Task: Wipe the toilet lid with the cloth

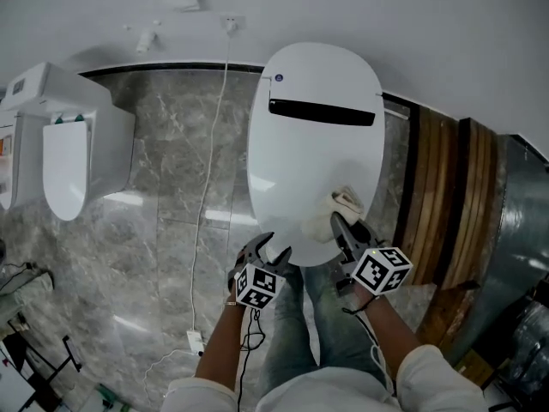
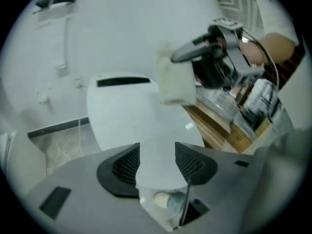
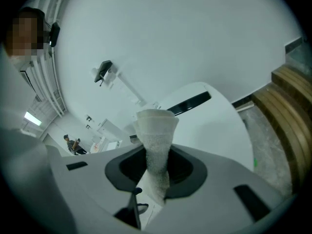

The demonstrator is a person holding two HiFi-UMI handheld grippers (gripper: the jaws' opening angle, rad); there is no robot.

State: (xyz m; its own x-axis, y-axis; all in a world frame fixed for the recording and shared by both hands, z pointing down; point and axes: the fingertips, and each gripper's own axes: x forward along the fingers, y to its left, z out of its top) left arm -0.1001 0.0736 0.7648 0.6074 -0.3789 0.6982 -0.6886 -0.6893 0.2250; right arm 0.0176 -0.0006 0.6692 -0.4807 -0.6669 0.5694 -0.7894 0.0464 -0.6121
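A white toilet with its lid point(image 1: 313, 144) down fills the middle of the head view; a black slot runs across the lid's far part. My right gripper point(image 1: 340, 220) is shut on a cream cloth point(image 1: 334, 211), which rests on the lid's near right part. In the right gripper view the cloth point(image 3: 155, 145) stands pinched between the jaws, with the lid point(image 3: 209, 121) beyond. My left gripper point(image 1: 271, 249) is open at the lid's front edge, nothing between its fingers. The left gripper view shows the lid point(image 2: 131, 111), the cloth point(image 2: 176, 82) and the right gripper point(image 2: 207, 50).
A second white toilet point(image 1: 64, 157) stands at the left by the wall. A white cable point(image 1: 210, 187) runs down the grey marble floor point(image 1: 163, 230) to a plug. Wooden steps point(image 1: 446, 196) lie right of the toilet. The person's legs are below the grippers.
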